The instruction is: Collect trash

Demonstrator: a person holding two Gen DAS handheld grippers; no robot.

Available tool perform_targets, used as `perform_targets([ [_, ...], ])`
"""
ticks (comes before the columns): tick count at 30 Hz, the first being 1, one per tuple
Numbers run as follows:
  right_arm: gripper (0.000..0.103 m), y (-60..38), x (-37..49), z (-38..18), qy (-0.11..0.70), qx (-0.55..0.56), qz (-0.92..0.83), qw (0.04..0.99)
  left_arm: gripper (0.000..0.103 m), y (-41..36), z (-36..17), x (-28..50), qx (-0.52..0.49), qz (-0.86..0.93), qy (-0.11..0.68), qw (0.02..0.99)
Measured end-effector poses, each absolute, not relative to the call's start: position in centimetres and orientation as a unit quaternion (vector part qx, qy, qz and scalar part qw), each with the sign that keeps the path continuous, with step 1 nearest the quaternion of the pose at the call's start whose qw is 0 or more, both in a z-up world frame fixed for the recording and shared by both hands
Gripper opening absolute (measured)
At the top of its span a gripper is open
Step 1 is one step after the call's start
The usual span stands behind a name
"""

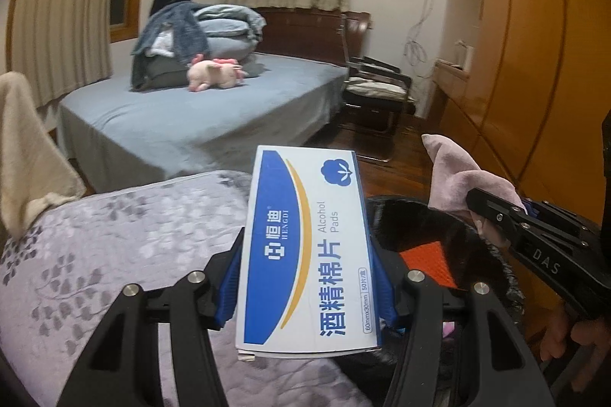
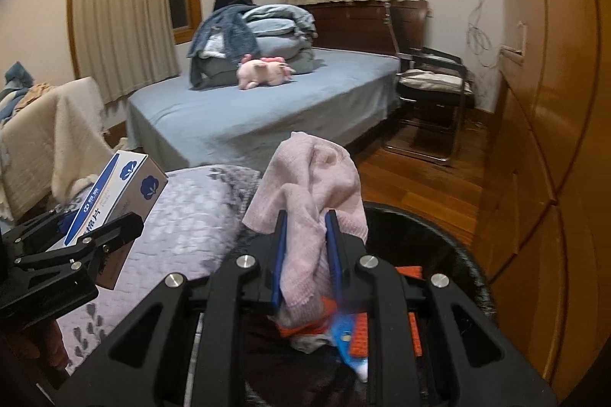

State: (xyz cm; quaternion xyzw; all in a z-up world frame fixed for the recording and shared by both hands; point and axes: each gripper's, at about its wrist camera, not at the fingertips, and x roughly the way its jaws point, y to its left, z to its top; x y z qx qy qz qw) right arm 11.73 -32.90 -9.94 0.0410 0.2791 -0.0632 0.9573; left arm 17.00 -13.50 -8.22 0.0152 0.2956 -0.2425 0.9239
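Observation:
My left gripper (image 1: pixel 305 284) is shut on a white and blue box of alcohol pads (image 1: pixel 305 246), held over the edge of a lilac quilted surface (image 1: pixel 114 246). The box also shows at the left of the right wrist view (image 2: pixel 114 193). My right gripper (image 2: pixel 305 254) is shut on a crumpled pink cloth (image 2: pixel 317 185), held above a black bin (image 2: pixel 439 239). The cloth and right gripper show at the right of the left wrist view (image 1: pixel 458 177). Orange and blue items (image 2: pixel 355 330) lie inside the bin.
A bed with a grey-blue sheet (image 1: pixel 214 109), folded bedding and a pink plush toy (image 1: pixel 214 74) stands ahead. A metal chair (image 1: pixel 378 89) stands by the wall. Orange wooden cabinets (image 1: pixel 534 63) run along the right. A beige towel (image 1: pixel 26 147) hangs at the left.

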Motion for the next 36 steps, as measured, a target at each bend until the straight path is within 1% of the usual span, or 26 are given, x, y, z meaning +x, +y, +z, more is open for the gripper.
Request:
perform_targets([
  [9,0.019,-37.8,11.3,-12.5,0.302,0.054,-0.115,0.945,0.056,-19.0,-9.5,18.2,0.029,-0.292,0.301,0.907],
  [11,0.02,-38.3,11.5,-13.0,0.308,0.057,-0.119,0.942,0.056,-20.0,-9.9,18.5,0.03,-0.302,0.306,0.903],
  [12,0.025,-38.5,11.7,-13.2,0.31,0.057,-0.123,0.941,0.057,-20.5,-10.1,18.7,0.031,-0.308,0.311,0.898],
  [14,0.038,-39.2,12.0,-13.7,0.316,0.056,-0.136,0.937,0.057,-21.3,-10.6,19.3,0.025,-0.318,0.321,0.892],
  [16,0.059,-39.5,12.0,-14.0,0.317,0.054,-0.145,0.936,0.066,-21.9,-10.9,19.8,0.016,-0.328,0.328,0.886],
  [17,0.062,-39.6,11.9,-14.1,0.315,0.054,-0.15,0.936,0.073,-22.1,-10.9,19.9,0.013,-0.329,0.328,0.885],
  [20,0.077,-39.7,11.5,-14.0,0.31,0.053,-0.16,0.936,0.079,-21.8,-10.6,20.0,0.009,-0.333,0.32,0.887],
  [21,0.086,-39.7,11.3,-14.0,0.307,0.052,-0.165,0.936,0.082,-21.6,-10.4,20.0,0.01,-0.332,0.318,0.888],
  [22,0.091,-39.8,11.2,-13.9,0.305,0.053,-0.17,0.936,0.083,-21.3,-10.3,19.9,0.012,-0.329,0.316,0.89],
  [23,0.092,-39.7,11.0,-13.8,0.302,0.054,-0.172,0.936,0.084,-21.0,-10.1,19.9,0.013,-0.327,0.315,0.891],
  [25,0.097,-39.5,10.8,-13.6,0.301,0.059,-0.17,0.936,0.088,-20.3,-9.7,19.9,0.014,-0.318,0.313,0.895],
  [27,0.097,-39.3,10.8,-13.3,0.302,0.067,-0.168,0.936,0.094,-19.2,-9.4,19.8,0.012,-0.308,0.31,0.899],
  [29,0.098,-38.9,10.7,-12.9,0.303,0.075,-0.16,0.937,0.097,-18.2,-9.1,19.5,0.014,-0.298,0.311,0.902],
  [36,0.098,-36.1,9.9,-10.8,0.302,0.077,-0.133,0.941,0.097,-15.3,-8.4,17.7,0.031,-0.263,0.321,0.909],
])
